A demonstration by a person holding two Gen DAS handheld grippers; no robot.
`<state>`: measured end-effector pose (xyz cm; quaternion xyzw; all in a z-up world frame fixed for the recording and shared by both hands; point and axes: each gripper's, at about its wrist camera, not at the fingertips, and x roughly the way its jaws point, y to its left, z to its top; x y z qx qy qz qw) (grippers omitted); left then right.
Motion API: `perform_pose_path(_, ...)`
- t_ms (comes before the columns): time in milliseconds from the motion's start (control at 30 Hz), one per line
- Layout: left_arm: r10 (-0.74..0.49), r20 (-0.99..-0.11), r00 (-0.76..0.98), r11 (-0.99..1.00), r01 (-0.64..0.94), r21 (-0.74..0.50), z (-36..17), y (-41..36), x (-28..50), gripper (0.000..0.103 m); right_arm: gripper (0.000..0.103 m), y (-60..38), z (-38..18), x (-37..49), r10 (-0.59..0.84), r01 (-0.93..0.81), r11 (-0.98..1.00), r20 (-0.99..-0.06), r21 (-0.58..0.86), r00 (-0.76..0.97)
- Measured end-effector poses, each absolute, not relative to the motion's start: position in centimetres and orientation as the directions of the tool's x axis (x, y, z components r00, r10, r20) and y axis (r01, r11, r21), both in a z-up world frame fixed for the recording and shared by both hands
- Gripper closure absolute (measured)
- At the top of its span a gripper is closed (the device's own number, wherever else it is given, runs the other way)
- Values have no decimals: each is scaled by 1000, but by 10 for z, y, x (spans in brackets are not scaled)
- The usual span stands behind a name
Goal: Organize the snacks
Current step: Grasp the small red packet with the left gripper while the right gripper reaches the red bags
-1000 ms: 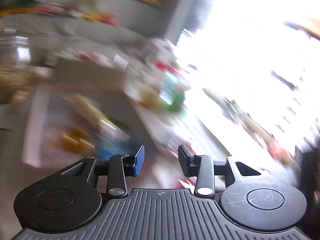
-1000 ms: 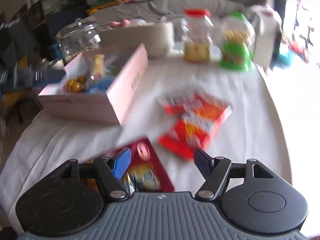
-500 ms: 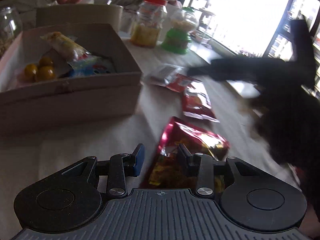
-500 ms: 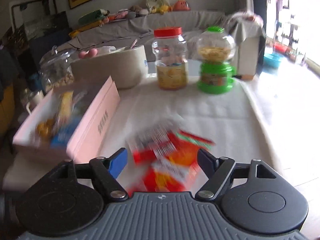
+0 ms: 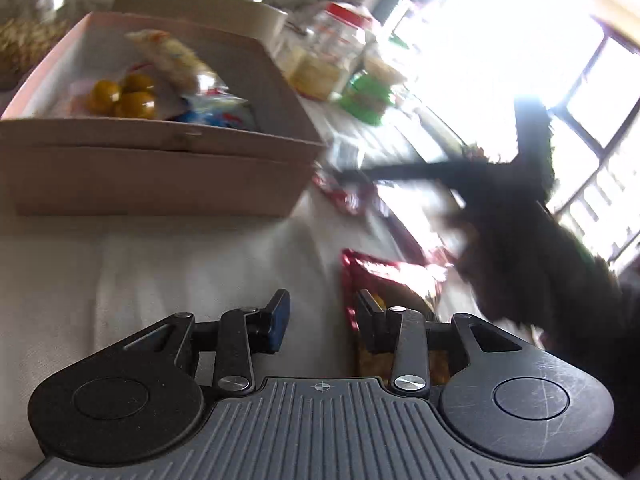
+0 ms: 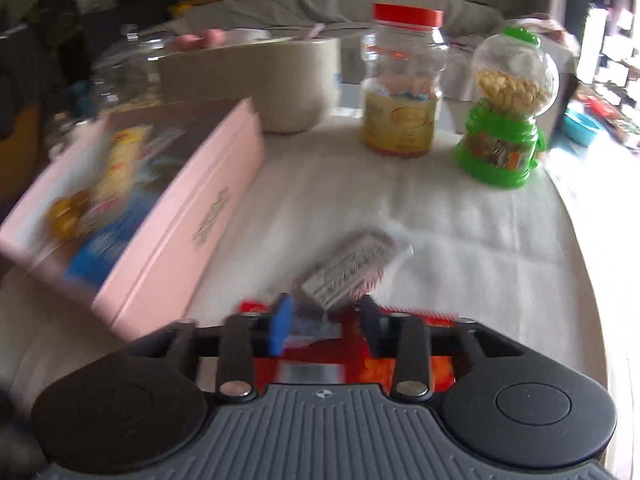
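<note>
Both tongs stand narrowly parted: left gripper (image 5: 319, 316) beside red snack packet (image 5: 390, 272), right gripper (image 6: 325, 320) around silver packet (image 6: 352, 270), grip unclear.

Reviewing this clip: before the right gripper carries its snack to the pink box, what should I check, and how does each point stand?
1. Right gripper closed around the silver-and-red snack packet: ok, though blurred.
2. Packet clear of the white tablecloth: cannot tell.
3. Open pink cardboard box has room: ok.
4. Left gripper free: ok, open and empty.
5. Shiny red snack bag lined up between left fingers: not ok, it lies under the right-hand finger only.
</note>
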<state>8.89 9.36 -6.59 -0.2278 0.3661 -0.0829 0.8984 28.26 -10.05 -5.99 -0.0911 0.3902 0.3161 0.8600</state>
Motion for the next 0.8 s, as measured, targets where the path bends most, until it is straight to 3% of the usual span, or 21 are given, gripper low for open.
perform_pose_path(67,-322,-612,722,870,-30,-493,-68,99,91,62,91,-113,-59,267,517,-651,747,-735,136,439)
perform_pose_path(367,-340,-633,695,882,3,-471,-71,86,104,62,90,-137,-51,215,591,-727,661,-727,187,350)
perform_pose_path(433,-344,-636,691,890,24,-455,-71,78,106,62,71,-138,-48,212,590,-724,672,-703,155,397)
perform_pose_path(467,-353,-637,686,890,36,-455,-72,74,108,62,39,-135,-46,214,581,-716,684,-694,135,425)
perform_pose_path(500,-369,-636,678,886,50,-461,-72,70,109,62,17,-132,-47,216,575,-707,696,-688,126,443)
perform_pose_path(700,-440,-638,632,877,151,-455,-72,44,104,61,16,-103,-59,252,603,-676,698,-703,236,377)
perform_pose_path(800,-434,-641,633,878,139,-457,-72,54,98,62,18,-86,-66,257,567,-700,697,-717,156,406)
